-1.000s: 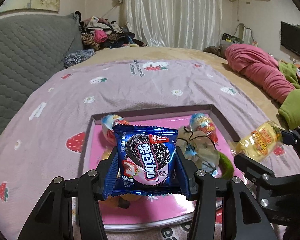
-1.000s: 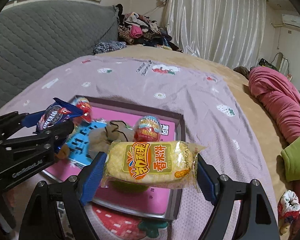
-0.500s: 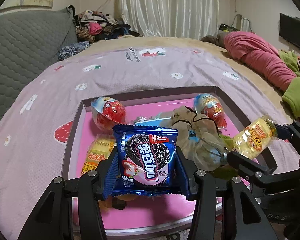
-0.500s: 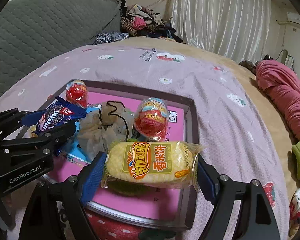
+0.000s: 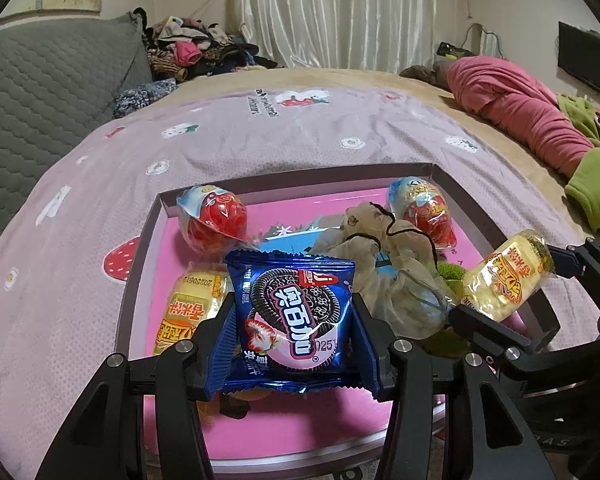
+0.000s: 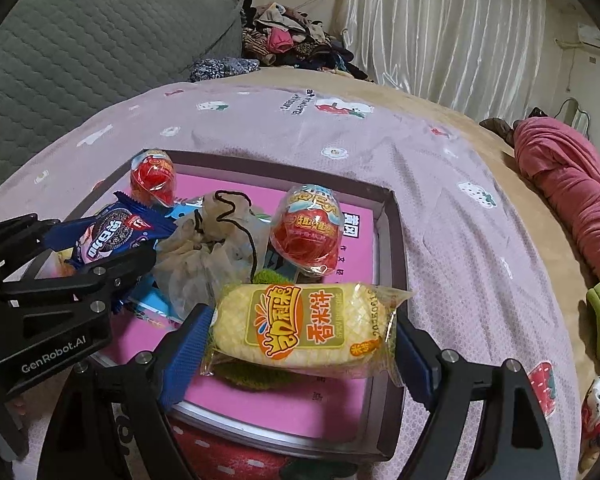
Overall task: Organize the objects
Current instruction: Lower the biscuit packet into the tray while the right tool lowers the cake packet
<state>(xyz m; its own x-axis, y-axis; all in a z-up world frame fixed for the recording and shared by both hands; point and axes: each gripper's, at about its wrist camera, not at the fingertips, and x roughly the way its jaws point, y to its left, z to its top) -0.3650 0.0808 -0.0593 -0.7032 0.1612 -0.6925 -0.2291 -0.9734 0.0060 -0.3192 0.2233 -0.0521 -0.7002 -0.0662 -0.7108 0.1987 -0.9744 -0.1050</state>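
My left gripper (image 5: 294, 332) is shut on a blue Oreo packet (image 5: 294, 314) and holds it over the near part of a pink tray (image 5: 332, 204). My right gripper (image 6: 300, 328) is shut on a yellow rice-cake packet (image 6: 304, 326), held over the tray's near right part (image 6: 384, 240). In the tray lie two red toy eggs in wrappers (image 5: 216, 218) (image 5: 426, 210), a crumpled mesh pouch with black cord (image 5: 384, 272), another yellow packet (image 5: 188, 308) and something green (image 5: 452, 274). The left gripper (image 6: 100, 248) also shows in the right wrist view, and the right gripper (image 5: 508, 284) in the left.
The tray sits on a lilac strawberry-print blanket (image 5: 300, 136) on a bed. A grey quilted headboard (image 5: 40, 92) is at the left, a clothes pile (image 5: 196, 50) at the back, pink and green bedding (image 5: 532, 120) at the right.
Both grippers have moved forward and down over the tray with their packets still held. The tray and its contents now look closer and larger.
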